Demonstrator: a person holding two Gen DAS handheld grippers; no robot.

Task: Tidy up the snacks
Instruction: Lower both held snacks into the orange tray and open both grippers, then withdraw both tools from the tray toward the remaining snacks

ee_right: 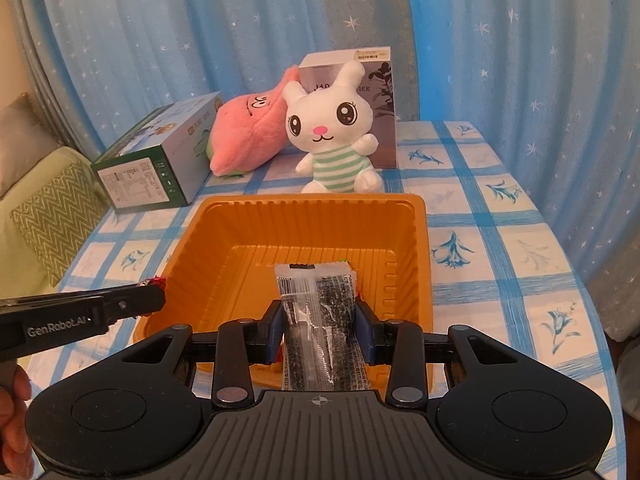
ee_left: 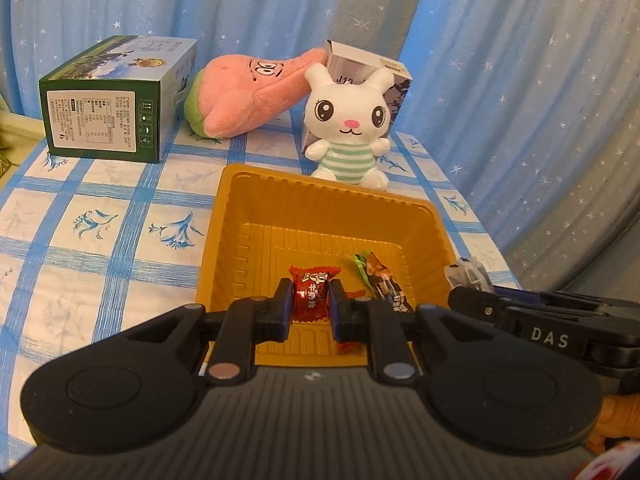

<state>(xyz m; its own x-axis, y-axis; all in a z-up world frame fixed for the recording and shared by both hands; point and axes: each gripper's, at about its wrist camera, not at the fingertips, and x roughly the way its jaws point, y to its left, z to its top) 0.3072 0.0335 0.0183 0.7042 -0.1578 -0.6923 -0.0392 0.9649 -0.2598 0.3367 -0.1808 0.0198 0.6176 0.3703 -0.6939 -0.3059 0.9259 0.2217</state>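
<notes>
- Blue star-print curtains (ee_left: 500, 80) hang behind a table under a blue-checked tablecloth (ee_left: 100, 240).
- An orange plastic tray (ee_left: 224, 240) sits on the cloth directly ahead of both grippers.
- The left gripper (ee_left: 310, 300) is clamped on a red-wrapped candy (ee_left: 310, 288), holding it over the near end of the tray.
- Just right of those fingers, a dark snack stick with a green end (ee_left: 378, 276) lies on the tray floor.
- The right gripper (ee_right: 316, 320) is closed on a clear-and-black snack packet (ee_right: 316, 304), whose far end points out over the tray interior.
- From the right wrist view, the left gripper reaches in from the left, level with the tray's near left corner, a bit of red wrapper showing at its tip.
- From the left wrist view, the right gripper comes in from the right, just beyond the tray's right rim, with its packet's end poking out.
- Beyond the tray, a white plush rabbit (ee_left: 348, 120) in a green-striped shirt sits against a grey box (ee_right: 380, 80).
- A pink plush toy (ee_left: 248, 92) lies to the rabbit's left, and a green carton (ee_left: 112, 100) lies on its side farther left.
</notes>
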